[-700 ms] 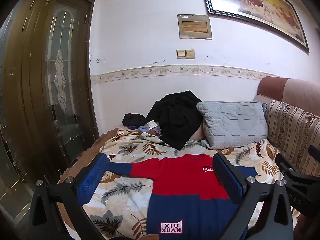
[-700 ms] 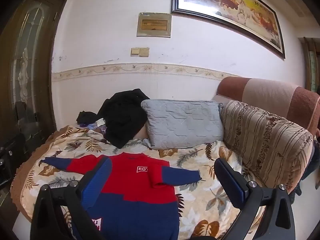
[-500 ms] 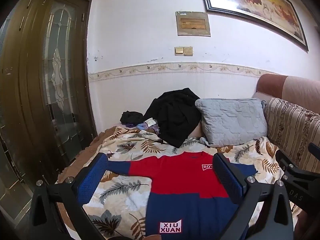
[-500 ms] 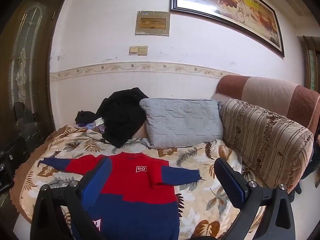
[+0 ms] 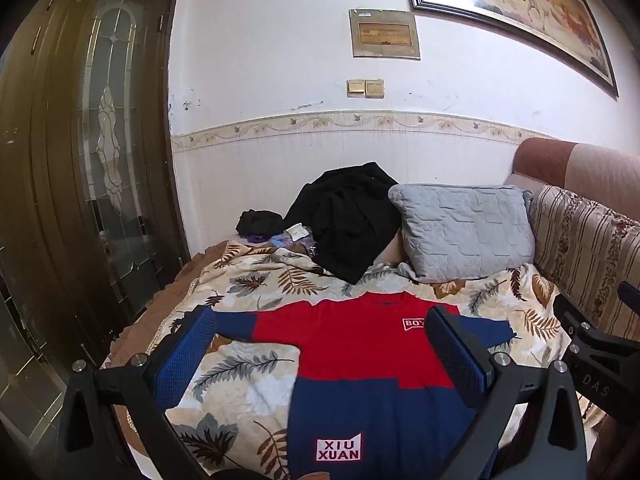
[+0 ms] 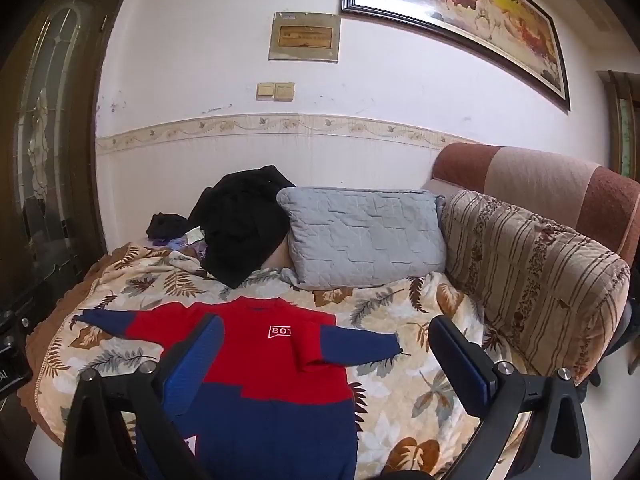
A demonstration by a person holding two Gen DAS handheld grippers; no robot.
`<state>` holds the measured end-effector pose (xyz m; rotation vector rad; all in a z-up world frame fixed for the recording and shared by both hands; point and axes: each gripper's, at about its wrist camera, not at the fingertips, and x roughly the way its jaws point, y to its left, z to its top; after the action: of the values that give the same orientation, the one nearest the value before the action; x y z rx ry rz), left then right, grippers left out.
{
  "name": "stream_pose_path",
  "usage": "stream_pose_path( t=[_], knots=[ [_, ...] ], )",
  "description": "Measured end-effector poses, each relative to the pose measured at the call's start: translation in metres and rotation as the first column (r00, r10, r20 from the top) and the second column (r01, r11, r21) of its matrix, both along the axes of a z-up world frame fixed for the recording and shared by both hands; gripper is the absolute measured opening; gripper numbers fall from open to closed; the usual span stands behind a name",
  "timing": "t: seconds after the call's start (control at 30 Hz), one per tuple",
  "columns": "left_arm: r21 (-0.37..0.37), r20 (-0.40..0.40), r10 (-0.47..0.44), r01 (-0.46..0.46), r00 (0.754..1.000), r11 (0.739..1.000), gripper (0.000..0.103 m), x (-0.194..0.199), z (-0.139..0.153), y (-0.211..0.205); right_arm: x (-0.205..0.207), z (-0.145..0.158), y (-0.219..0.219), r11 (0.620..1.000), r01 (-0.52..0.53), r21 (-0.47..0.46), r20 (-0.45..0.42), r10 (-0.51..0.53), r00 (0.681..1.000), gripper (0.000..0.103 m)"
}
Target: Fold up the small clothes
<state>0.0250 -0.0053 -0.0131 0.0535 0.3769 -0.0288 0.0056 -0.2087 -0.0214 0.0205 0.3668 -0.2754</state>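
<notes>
Two sets of tongs hang above the near edge of a sofa bed, both spread wide and grasping nothing. The left tongs point(image 5: 320, 352) frame the sweater's chest and left sleeve between blue-padded fingers point(image 5: 186, 360); the right tongs point(image 6: 326, 360) sit further toward the sofa's right side, with one finger over the sweater's body and the other over bare blanket.

The sweater point(image 5: 352, 344) lies flat and face up on a leaf-patterned blanket point(image 5: 240, 384), its hem toward the near edge and its neckline toward the far edge. The upper body is red, the lower body and sleeves navy. A small white "BOY" patch sits on the chest, and a white "XIU XUAN" label near the hem. Both sleeves stretch outward; the left one reaches toward the left edge, while the right one point(image 6: 360, 344) ends on the blanket short of the striped backrest point(image 6: 532, 280).

Along the far edge, against the wall, a grey quilted pillow point(image 6: 364, 236) leans beside a heap of black clothing point(image 6: 240, 216), the two touching. A smaller dark bundle point(image 5: 258, 222) lies near the far left corner. Above hang a framed painting point(image 6: 460, 12) and a small plaque point(image 6: 306, 36).
</notes>
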Motion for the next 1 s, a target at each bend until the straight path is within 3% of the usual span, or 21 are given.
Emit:
stream_pose_path(
  t=[1.0],
  knots=[
    [0.008,-0.014,-0.016,0.016,1.000,1.000,0.103,0.0064,-0.0043,-0.0060,0.0055,-0.0034,-0.0074,1.000,0.006,0.004,-0.011,-0.006,1.000,0.103]
  ],
)
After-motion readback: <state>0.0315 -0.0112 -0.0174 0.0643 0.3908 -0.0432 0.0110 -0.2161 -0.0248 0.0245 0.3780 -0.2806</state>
